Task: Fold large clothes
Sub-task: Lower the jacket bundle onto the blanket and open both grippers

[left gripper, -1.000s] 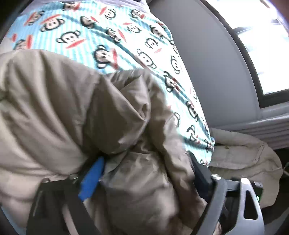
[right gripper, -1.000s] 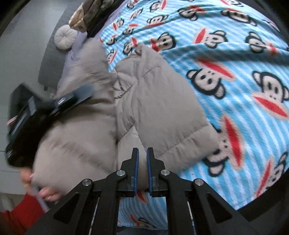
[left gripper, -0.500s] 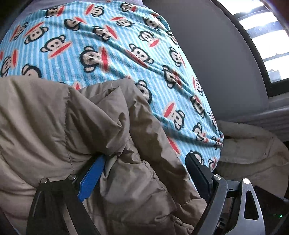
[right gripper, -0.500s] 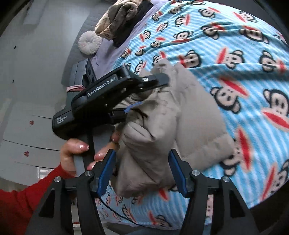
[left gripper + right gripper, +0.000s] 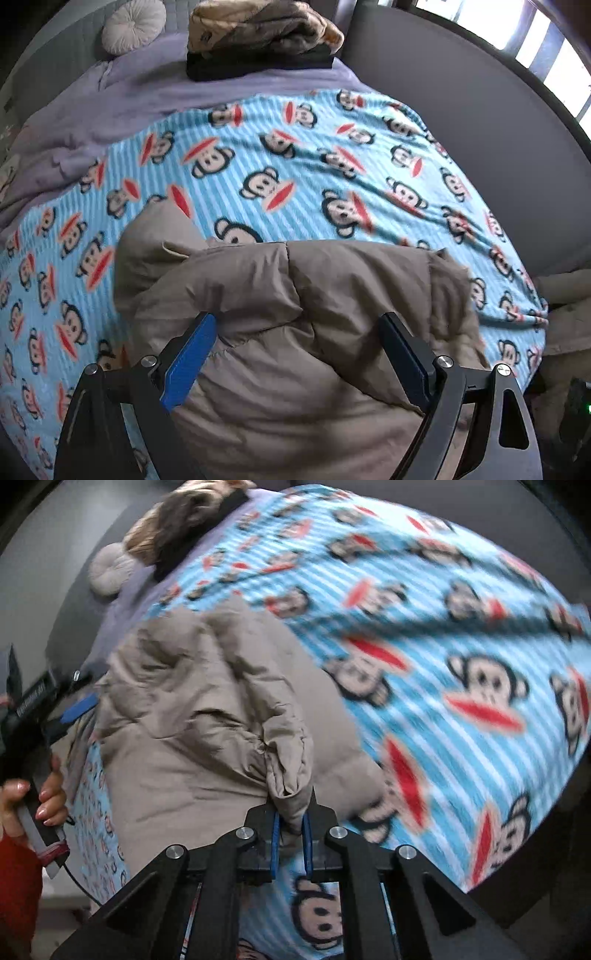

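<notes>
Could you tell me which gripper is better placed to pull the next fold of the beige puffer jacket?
Right: the right gripper is closing on a bunch of the puffer jacket; the left gripper stands open.

Right gripper (image 5: 291, 834) tilts steeply down, its jaws closing, a pinch of cloth between the pads; left gripper (image 5: 299, 354) angles down, jaws wide; bare hand (image 5: 35, 797) grips its handle.
</notes>
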{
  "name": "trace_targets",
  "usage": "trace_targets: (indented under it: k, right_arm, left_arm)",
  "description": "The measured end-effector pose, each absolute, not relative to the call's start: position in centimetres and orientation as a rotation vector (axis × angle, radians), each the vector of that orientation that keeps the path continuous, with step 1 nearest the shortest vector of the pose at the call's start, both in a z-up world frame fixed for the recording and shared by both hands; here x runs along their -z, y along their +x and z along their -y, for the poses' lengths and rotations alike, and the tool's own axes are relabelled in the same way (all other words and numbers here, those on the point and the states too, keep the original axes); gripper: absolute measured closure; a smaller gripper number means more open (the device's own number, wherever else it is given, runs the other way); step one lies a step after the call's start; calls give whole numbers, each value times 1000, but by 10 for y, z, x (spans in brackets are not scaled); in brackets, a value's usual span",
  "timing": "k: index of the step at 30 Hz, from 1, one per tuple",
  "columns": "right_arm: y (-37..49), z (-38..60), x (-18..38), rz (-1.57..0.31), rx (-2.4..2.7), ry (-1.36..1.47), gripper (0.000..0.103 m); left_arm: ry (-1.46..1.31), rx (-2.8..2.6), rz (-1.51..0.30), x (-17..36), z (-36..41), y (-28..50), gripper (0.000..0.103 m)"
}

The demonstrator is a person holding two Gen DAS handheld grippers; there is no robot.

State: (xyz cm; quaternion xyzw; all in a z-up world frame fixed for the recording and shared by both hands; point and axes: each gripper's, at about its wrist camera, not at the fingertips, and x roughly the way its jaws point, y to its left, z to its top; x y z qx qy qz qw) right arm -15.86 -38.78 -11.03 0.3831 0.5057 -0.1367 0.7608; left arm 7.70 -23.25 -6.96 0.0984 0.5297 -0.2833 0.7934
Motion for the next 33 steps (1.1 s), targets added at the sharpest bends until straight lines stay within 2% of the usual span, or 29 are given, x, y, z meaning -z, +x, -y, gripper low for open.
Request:
trace_targets:
  k: [4,9,13,14,15,16,17,18,21,26,33]
  right_arm:
    - [-153,386,123,-1134,304,784,93]
    - [-157,402,137,-1165,306,859,93]
    - [-167,426,114,-1118,257,923,89]
    - [-169,433,103,-1091,245,928,83]
    - [-170,438,95,-1066,232,925,72]
    - [-168,442,85,-1034,214,919,66]
    - [-164,446,76,-1006,188,914,54]
    - [-158,448,72,-989,159,913,48]
    - [-125,446,70,-1017,51,885,47]
    - [-87,415,101,-1213,-7,681,48]
    - [-86,412,110,-1258,-42,672,48]
  left_arm:
    - [249,619,-1147,98,268,76,13]
    - [320,614,-1160,114,306,71,13]
    - [307,606,-1180,114,302,73,13]
    - [301,603,-1187,114,300,74,13]
    - [299,600,-1189,114,299,75,13]
    - [297,596,-1191,114,298,75,13]
    - [297,590,-1192,113,298,74,13]
    - [295,584,-1191,113,297,74,13]
    - [287,549,-1196,111,298,71,13]
    - [266,488,-1205,96,291,66,13]
    - [285,411,-1214,72,272,47,13]
